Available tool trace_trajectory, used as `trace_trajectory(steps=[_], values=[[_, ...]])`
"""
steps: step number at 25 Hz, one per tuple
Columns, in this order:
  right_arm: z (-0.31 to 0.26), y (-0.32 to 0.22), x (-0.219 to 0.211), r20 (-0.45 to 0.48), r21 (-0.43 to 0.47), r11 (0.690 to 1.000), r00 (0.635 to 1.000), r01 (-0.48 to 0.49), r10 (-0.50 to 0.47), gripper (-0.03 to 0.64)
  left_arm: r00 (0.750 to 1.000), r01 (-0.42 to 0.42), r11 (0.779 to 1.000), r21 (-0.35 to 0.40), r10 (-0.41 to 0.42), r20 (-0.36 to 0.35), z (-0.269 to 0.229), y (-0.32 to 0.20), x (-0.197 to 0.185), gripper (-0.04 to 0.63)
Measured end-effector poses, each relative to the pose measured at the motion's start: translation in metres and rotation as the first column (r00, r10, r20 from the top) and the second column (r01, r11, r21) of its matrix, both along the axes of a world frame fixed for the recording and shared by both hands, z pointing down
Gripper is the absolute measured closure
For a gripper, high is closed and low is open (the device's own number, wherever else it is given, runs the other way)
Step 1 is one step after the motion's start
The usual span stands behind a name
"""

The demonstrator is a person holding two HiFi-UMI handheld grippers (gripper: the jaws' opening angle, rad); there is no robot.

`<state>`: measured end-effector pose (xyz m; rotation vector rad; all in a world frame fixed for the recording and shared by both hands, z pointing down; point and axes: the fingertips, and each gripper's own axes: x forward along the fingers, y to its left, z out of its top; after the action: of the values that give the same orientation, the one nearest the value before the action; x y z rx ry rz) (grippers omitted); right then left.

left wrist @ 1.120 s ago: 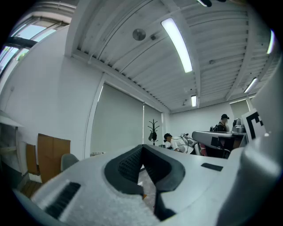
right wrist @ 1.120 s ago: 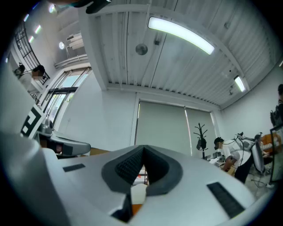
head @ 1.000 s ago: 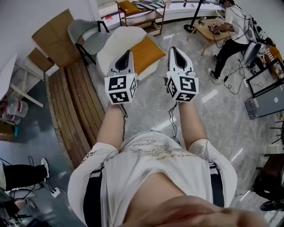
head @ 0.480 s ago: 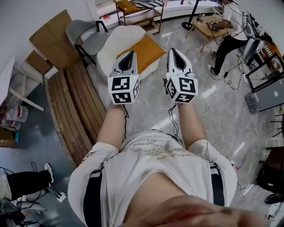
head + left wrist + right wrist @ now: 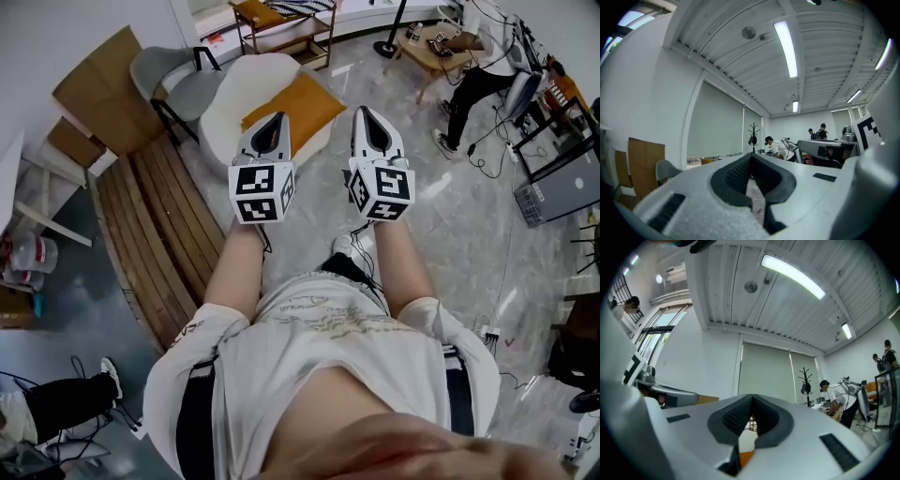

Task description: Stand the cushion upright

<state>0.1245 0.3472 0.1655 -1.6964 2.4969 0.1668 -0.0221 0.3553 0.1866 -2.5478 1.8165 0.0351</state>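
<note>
An orange cushion lies flat on the seat of a white armchair ahead of me in the head view. Both grippers are held out level over the floor, short of the chair. My left gripper is shut with nothing in it, its tip near the cushion's near left edge. My right gripper is also shut and empty, just right of the cushion. In the left gripper view the left gripper has its jaws closed against each other. The right gripper view shows the right gripper shut, with a strip of the orange cushion below it.
A grey chair and cardboard sheets stand left of the armchair. Wooden planks lie on the floor at left. A wooden shelf is behind. A person sits at a small table at right, with cables nearby.
Both grippers have moved a little forward and down toward the armchair, still shut. The person's foot now shows on the floor between the arms.
</note>
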Motion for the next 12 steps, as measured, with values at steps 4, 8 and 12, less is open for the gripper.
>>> trace_trajectory(steps=[4,8,12], values=[[0.004,-0.010,0.000,0.005,-0.001,1.000,1.000,-0.003,0.003,0.591,1.000,-0.005,1.000,-0.006,0.005,0.010,0.005,-0.009,0.000,0.575],[0.007,-0.028,-0.001,0.004,-0.002,1.000,1.000,0.001,-0.001,0.591,1.000,0.004,1.000,-0.013,-0.004,0.014,0.007,-0.026,-0.002,0.575],[0.006,-0.053,0.005,0.021,-0.004,1.000,1.000,-0.004,0.004,0.591,1.000,0.004,1.000,-0.019,-0.004,0.024,0.007,-0.050,0.002,0.575]])
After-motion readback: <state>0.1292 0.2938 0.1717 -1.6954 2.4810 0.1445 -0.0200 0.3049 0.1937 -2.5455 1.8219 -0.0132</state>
